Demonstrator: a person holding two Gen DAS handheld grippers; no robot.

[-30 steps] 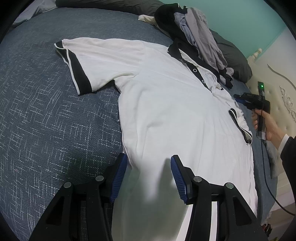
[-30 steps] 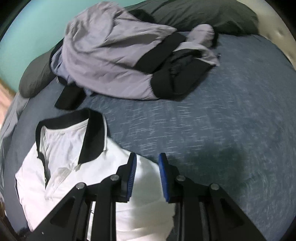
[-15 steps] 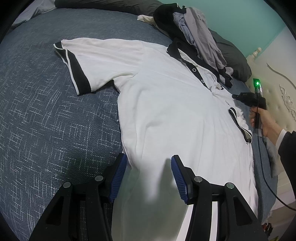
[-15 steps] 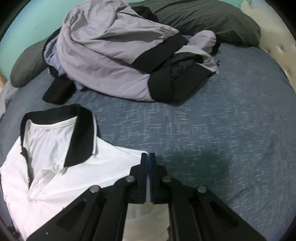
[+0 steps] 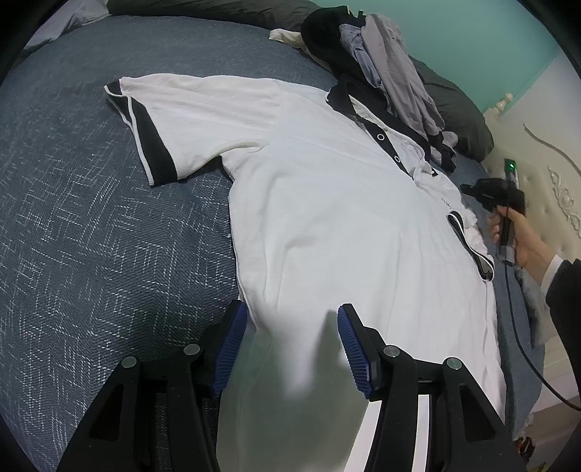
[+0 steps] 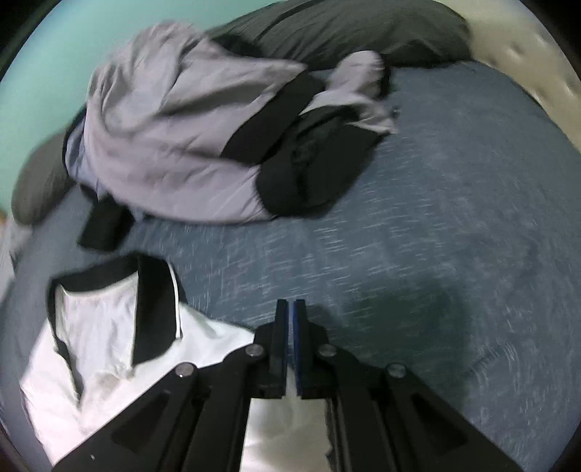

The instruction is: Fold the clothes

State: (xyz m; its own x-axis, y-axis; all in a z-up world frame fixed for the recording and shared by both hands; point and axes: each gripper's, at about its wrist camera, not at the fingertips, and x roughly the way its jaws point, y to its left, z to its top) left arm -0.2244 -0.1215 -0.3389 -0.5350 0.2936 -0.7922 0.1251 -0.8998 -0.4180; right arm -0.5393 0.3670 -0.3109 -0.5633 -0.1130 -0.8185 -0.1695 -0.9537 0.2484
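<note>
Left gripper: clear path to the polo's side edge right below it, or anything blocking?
Probably yes. The left gripper hangs open over the white polo shirt, its left finger at the side edge. Nothing lies between them; the pile of clothes sits far up the bed.

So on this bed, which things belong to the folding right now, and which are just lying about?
In use: white polo shirt; right gripper, shut on its shoulder edge; left gripper, open over the hem.

Lying about: grey and black clothes pile; dark pillow; blue bedspread.
</note>
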